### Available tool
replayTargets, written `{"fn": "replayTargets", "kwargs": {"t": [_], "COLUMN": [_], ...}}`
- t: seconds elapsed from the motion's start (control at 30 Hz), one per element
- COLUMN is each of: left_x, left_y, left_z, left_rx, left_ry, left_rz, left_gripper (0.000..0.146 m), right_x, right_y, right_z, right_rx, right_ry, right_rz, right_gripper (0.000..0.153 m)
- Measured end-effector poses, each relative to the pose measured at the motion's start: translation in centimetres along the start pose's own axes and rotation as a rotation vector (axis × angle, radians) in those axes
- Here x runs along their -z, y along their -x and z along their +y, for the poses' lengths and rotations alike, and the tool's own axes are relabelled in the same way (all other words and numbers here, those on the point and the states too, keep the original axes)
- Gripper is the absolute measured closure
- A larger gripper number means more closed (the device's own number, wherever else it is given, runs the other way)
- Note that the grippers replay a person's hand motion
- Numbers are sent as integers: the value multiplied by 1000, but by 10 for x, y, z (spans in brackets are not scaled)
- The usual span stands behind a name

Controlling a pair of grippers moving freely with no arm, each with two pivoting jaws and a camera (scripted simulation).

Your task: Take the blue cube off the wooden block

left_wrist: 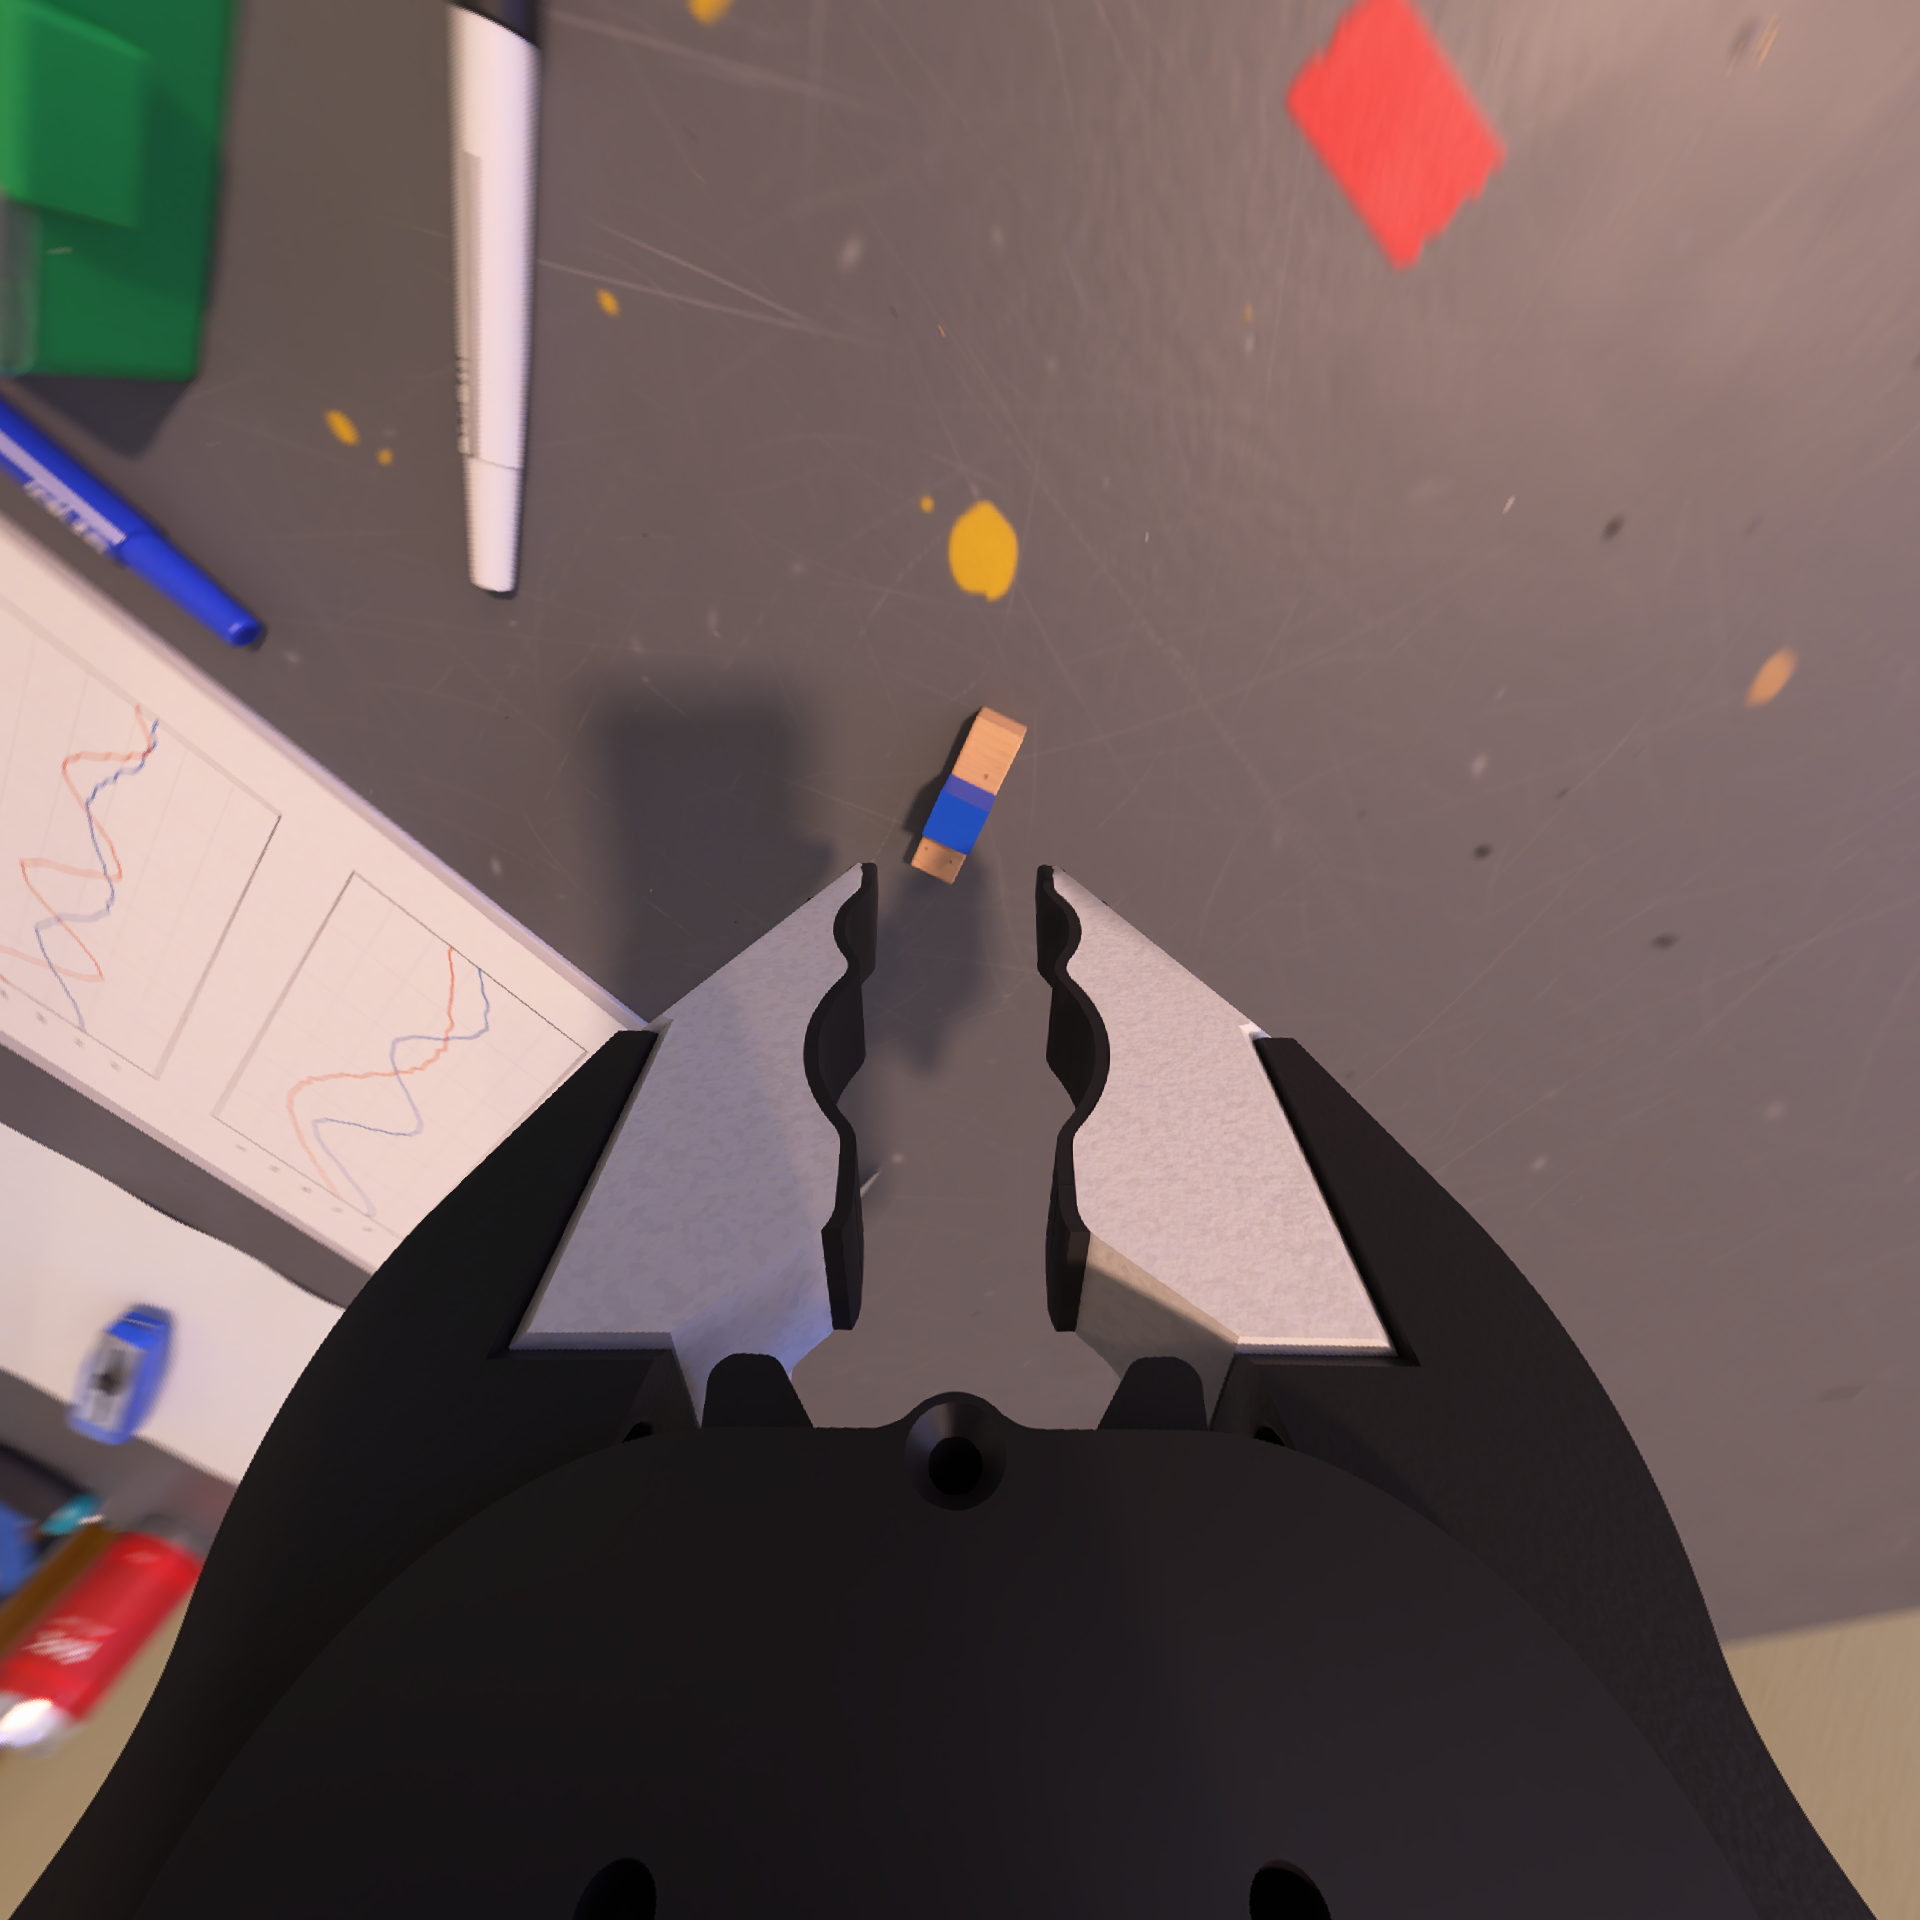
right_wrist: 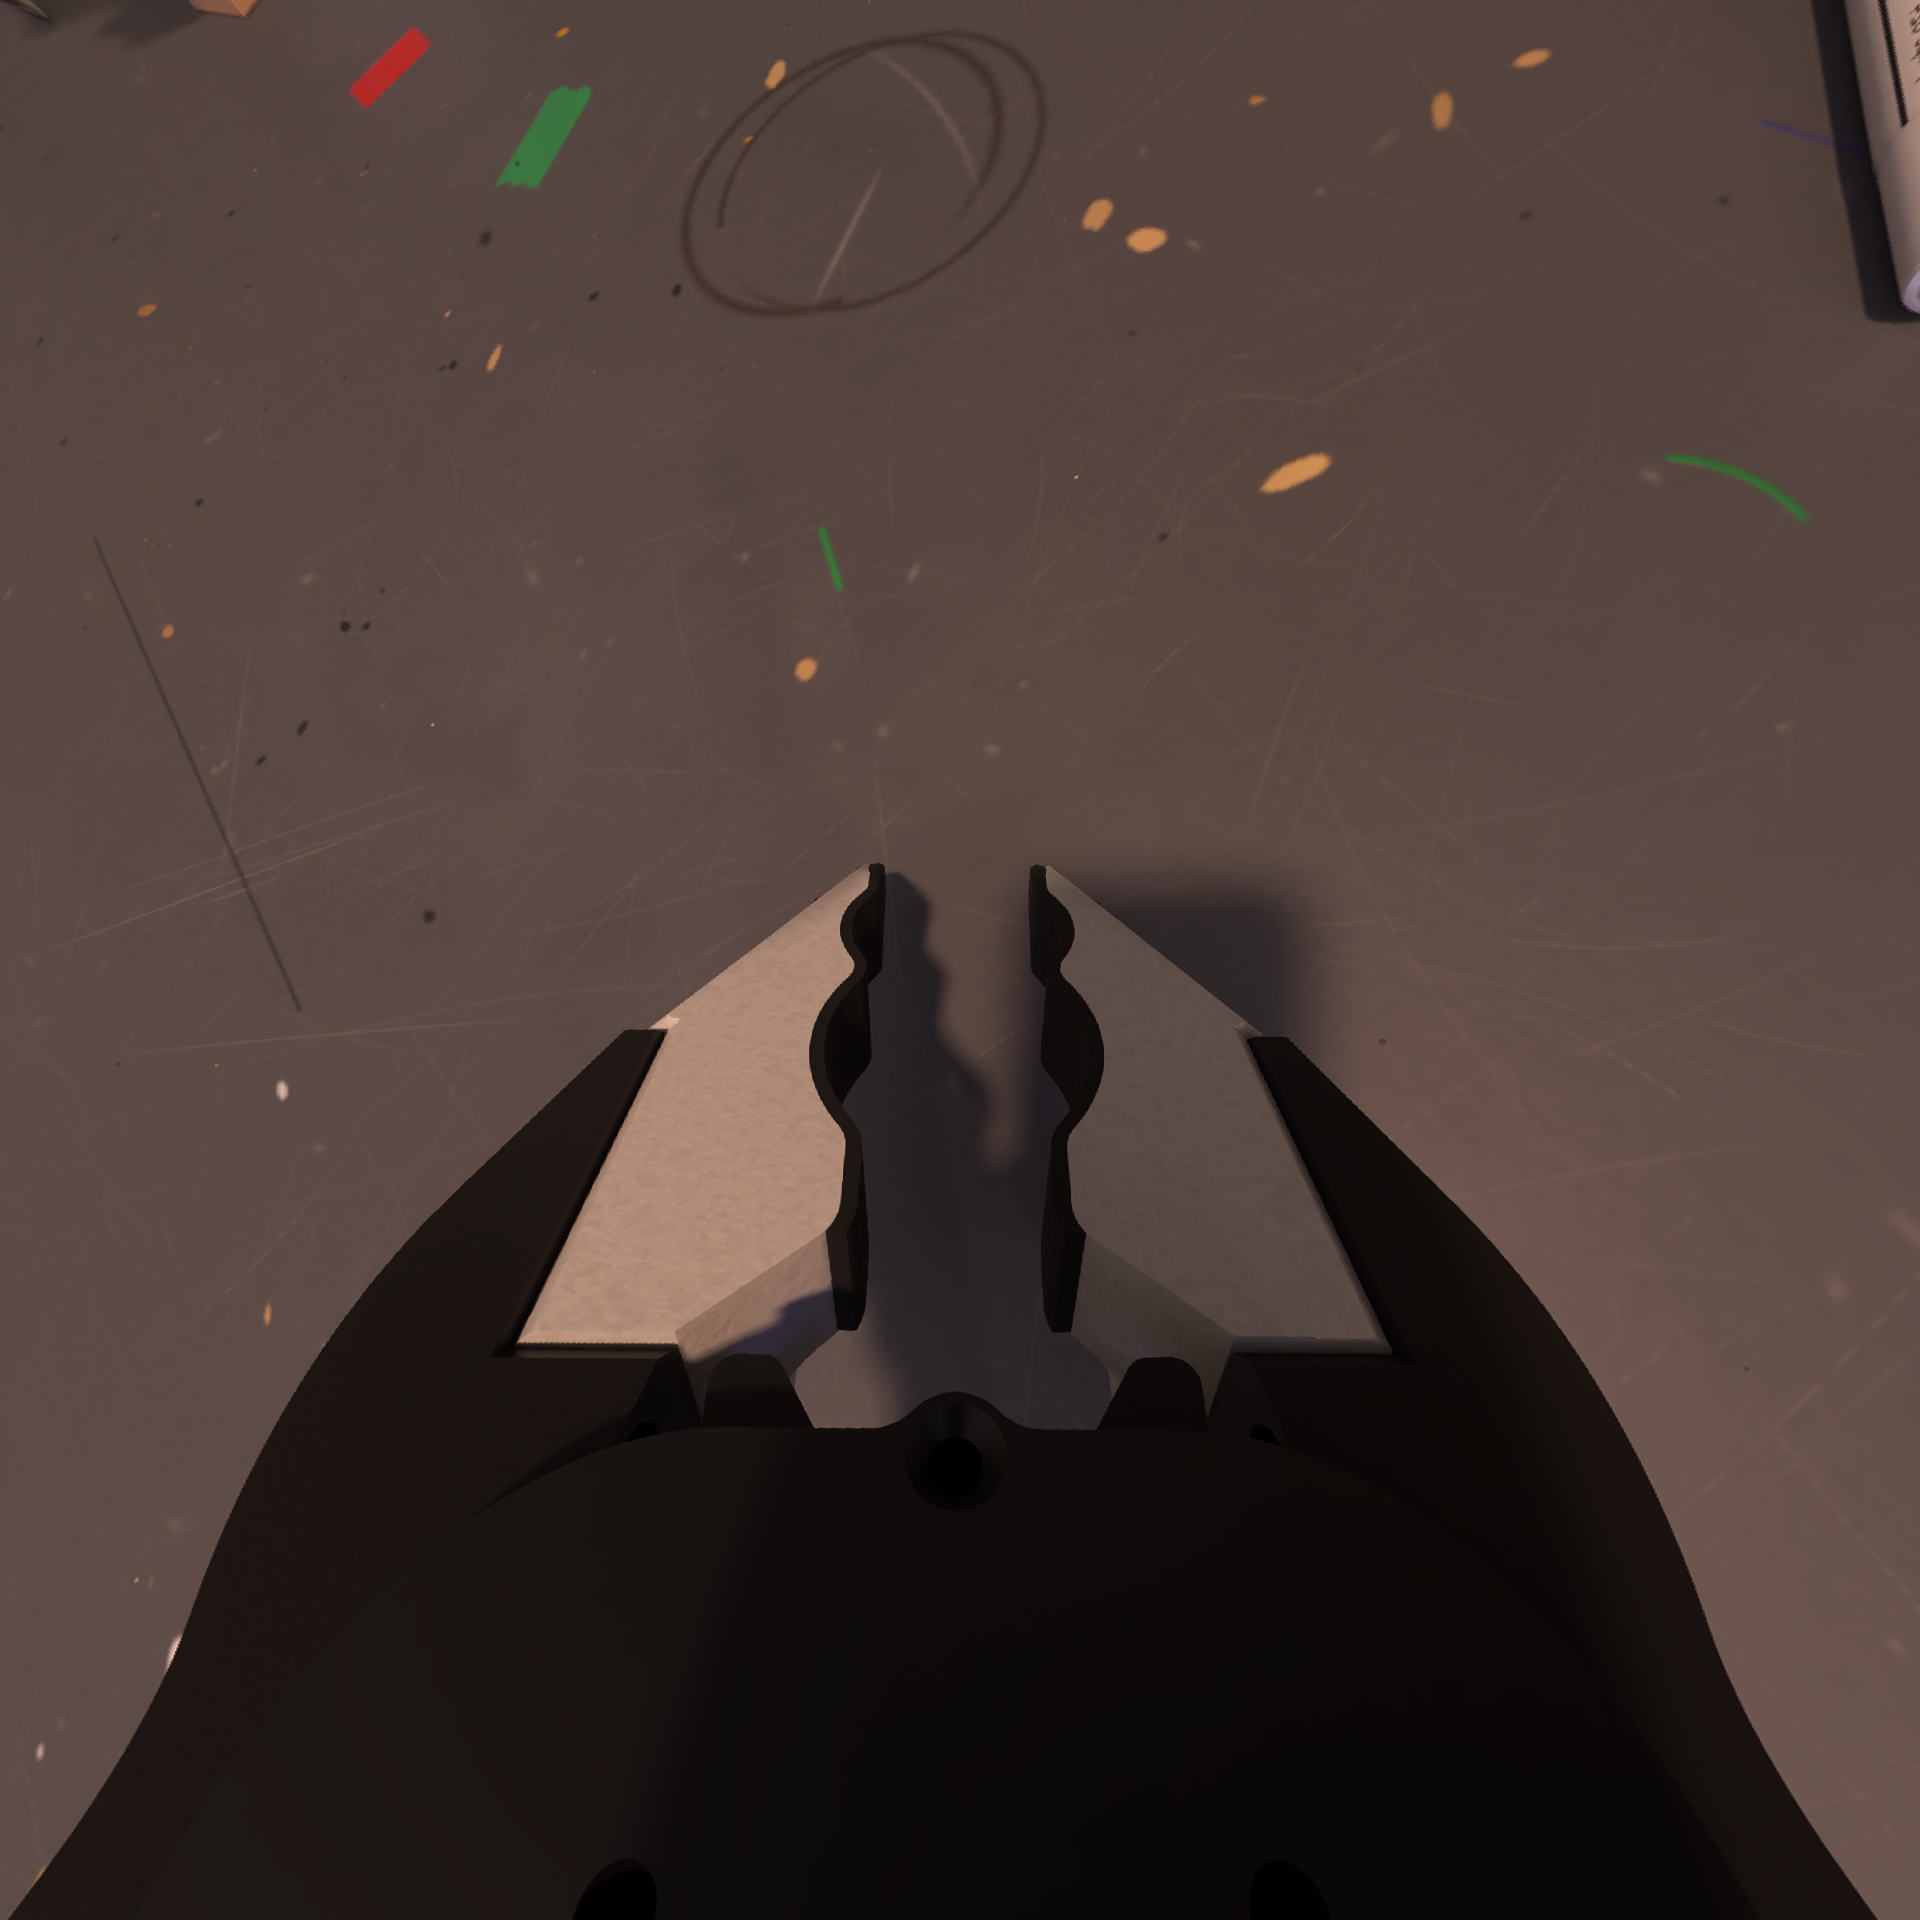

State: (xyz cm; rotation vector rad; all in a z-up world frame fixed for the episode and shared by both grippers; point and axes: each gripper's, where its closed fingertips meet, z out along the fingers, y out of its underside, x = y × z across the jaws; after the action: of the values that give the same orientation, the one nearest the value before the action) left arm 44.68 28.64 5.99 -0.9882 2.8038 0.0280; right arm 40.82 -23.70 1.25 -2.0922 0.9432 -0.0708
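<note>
In the left wrist view a small blue cube (left_wrist: 957, 812) sits on a long wooden block (left_wrist: 992, 748) that lies on the grey table. The block's ends show on both sides of the cube. My left gripper (left_wrist: 956, 873) is open and empty, above the table, its fingertips just short of the block's near end. My right gripper (right_wrist: 956, 871) is open and empty over bare grey table. A tan corner (right_wrist: 223, 6) at the top left edge of the right wrist view may be the block; I cannot tell.
In the left wrist view: a white marker (left_wrist: 494, 312), a blue pen (left_wrist: 125, 525), a green box (left_wrist: 99, 187), a sheet with graphs (left_wrist: 260, 935), a blue sharpener (left_wrist: 120, 1371), a red tube (left_wrist: 94, 1642), a red patch (left_wrist: 1392, 125). A white marker (right_wrist: 1886, 145) lies at the right wrist view's edge.
</note>
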Motion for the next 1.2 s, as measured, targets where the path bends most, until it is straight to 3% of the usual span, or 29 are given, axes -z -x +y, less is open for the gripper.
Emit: {"fn": "replayTargets", "kwargs": {"t": [0.17,0.37,0.47,0.73,0.87,1.03,1.2], "left_x": [-22,-40,-42,-39,-19,32,73], "left_y": [0,4,3,6,3,-25,-113], "left_z": [7,15,14,13,8,-15,-62], "left_rx": [-269,-403,-415,-337,-272,-204,-214], "left_ry": [147,220,221,168,91,-67,-253], "left_rz": [56,74,83,53,35,20,122], "left_gripper": [123,127,135,135,135,135,135], "right_x": [1,5,6,7,7,6,6], "right_y": [1,1,1,0,1,2,4], "right_z": [0,-3,-4,-5,-5,-4,-4], "right_rx": [10,-4,-12,-14,-8,4,13], "right_ry": [-10,-46,-54,-63,-63,-58,-55], "right_rz": [0,-9,-13,-14,-13,-15,-19], "right_gripper": [125,126,126,126,126,126,126]}}
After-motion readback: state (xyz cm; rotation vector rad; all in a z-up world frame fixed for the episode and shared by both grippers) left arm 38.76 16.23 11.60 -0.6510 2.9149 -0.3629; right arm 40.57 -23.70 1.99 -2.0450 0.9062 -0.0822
